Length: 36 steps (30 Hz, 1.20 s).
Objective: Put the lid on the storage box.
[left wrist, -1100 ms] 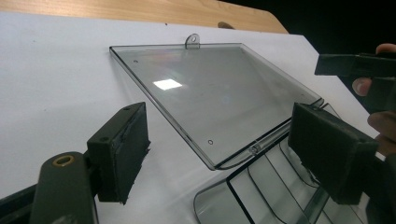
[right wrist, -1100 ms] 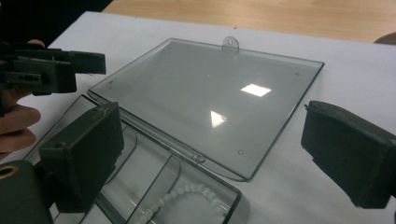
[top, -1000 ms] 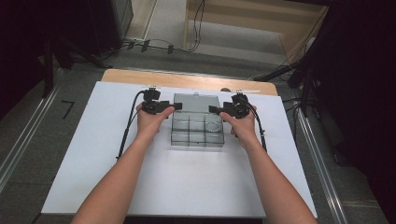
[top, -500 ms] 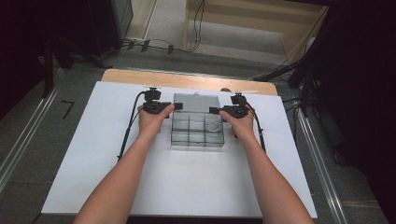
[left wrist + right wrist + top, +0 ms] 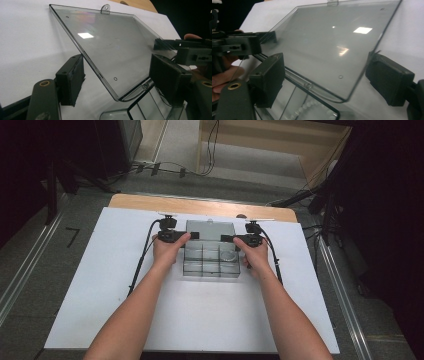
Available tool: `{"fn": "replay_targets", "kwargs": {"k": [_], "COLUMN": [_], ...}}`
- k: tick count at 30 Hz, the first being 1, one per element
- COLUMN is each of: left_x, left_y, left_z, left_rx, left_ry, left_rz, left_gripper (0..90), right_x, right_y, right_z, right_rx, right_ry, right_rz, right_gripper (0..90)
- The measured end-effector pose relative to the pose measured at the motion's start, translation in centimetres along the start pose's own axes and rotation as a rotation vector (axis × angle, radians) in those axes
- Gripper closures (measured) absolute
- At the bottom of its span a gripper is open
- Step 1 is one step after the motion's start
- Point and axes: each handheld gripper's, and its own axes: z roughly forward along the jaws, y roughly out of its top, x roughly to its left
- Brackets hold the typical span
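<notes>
Both grippers' jaws just narrowed, unclamped astride clear hinged lid (image 5: pixel 112 47) of smooth compartmented box (image 5: pixel 210 262); right gripper (image 5: pixel 231 238) lower.

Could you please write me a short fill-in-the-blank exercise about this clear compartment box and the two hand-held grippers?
1. The lid of the clear box stands ____, hinged back from the compartments.
2. The left hand-held gripper and the right hand-held gripper sit at ____ sides of the lid.
3. The box rests on a ____ sheet that covers the table.
4. A small hanging tab sticks out from the lid's ____ edge.

Missing words: open; opposite; white; far
</notes>
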Motion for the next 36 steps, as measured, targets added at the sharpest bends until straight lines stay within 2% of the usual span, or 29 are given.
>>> {"fn": "replay_targets", "kwargs": {"k": [5,8,16,21,23,25,28,32,36], "left_x": [-0.3,-0.1,-0.5,-0.6,-0.7,-0.9,-0.9,-1.0,-1.2], "left_y": [0.1,0.2,0.6,0.5,0.4,0.3,0.2,0.4,0.7], "left_z": [0.3,0.1,-0.8,-1.6,-1.8,-1.9,-2.0,-2.1,-2.0], "left_rx": [0.004,-0.008,-0.074,-0.106,-0.114,-0.12,-0.125,-0.119,-0.119], "left_ry": [0.007,-0.012,-0.03,-0.055,-0.055,-0.052,-0.055,-0.053,-0.048], "left_rz": [-0.001,-0.002,0.027,0.076,0.109,0.136,0.151,0.164,0.168], "left_gripper": [35.4,42.2,59.2,66.4,67.4,67.6,67.1,64.5,61.9], "right_x": [0.6,0.7,0.5,0.8,0.8,0.8,0.7,0.7,0.5], "right_y": [-0.1,-0.1,-0.2,-0.6,-0.7,-1.0,-1.2,-1.6,-2.2], "right_z": [0.4,0.1,-1.4,-2.1,-2.3,-2.5,-2.7,-3.0,-3.1], "right_rx": [0.0,-0.01,-0.087,-0.141,-0.154,-0.17,-0.187,-0.204,-0.235], "right_ry": [-0.006,-0.009,-0.024,-0.022,-0.027,-0.052,-0.042,-0.043,-0.028], "right_rz": [-0.029,-0.054,-0.113,-0.16,-0.171,-0.189,-0.203,-0.257,-0.269], "right_gripper": [15.5,19.5,44.9,51.3,55.7,62.6,65.3,67.5,69.1]}}
